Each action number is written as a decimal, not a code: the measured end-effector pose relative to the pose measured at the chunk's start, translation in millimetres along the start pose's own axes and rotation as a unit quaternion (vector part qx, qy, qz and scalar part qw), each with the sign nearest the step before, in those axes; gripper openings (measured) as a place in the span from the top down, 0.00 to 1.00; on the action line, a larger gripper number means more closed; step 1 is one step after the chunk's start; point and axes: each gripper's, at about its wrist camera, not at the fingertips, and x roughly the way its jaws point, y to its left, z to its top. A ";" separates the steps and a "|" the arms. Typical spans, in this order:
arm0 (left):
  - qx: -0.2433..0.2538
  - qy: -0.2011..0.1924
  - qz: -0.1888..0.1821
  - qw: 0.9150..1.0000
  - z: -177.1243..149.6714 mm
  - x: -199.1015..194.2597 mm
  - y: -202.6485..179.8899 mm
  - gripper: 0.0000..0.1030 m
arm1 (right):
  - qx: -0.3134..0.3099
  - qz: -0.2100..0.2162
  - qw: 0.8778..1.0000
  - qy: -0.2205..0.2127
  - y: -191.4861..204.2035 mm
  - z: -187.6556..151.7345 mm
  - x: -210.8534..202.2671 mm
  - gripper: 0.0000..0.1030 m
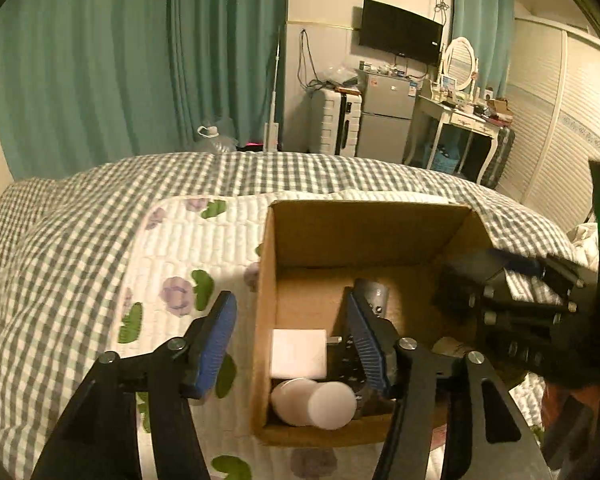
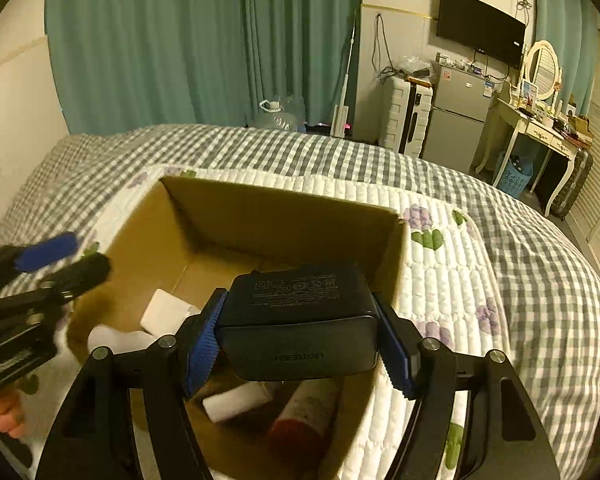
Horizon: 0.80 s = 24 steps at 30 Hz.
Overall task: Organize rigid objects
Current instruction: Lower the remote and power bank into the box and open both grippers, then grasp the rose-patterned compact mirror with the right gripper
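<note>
Jaws: right gripper (image 2: 300, 336) clamped on charger (image 2: 300, 320) above box (image 2: 284, 216); left gripper (image 1: 292, 340) spread, empty. Several items boxed already; charger not yet dropped.

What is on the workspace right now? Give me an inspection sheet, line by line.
Surface: bed with checked cover and a floral quilted pad.
Job's things: open cardboard box on the pad, holding a white block, a white cylinder, a red-capped tube; black charger above the box.
Clutter: nothing seen on the bed.
Grippers: left gripper open, straddling the box's left wall; right gripper shut on the charger.
Cables: wires hang on the far wall.
Surroundings: teal curtains, wall TV, fridge, suitcase, vanity desk.
</note>
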 end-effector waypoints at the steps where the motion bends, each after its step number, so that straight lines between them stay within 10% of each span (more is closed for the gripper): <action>1: 0.001 -0.002 0.002 1.000 -0.7 -1.2 0.0 0.35 | -0.001 -0.004 1.000 -0.012 1.4 0.3 0.8 0.34; 8: 0.019 -0.038 -0.001 0.999 -15.4 -42.9 -3.0 0.02 | 0.002 -0.024 0.999 -0.049 5.5 6.1 -31.0 0.22; 24: 0.000 -0.055 0.021 0.998 -79.5 -126.1 -7.3 0.00 | -0.008 -0.051 0.997 -0.064 24.2 -85.6 -147.3 0.00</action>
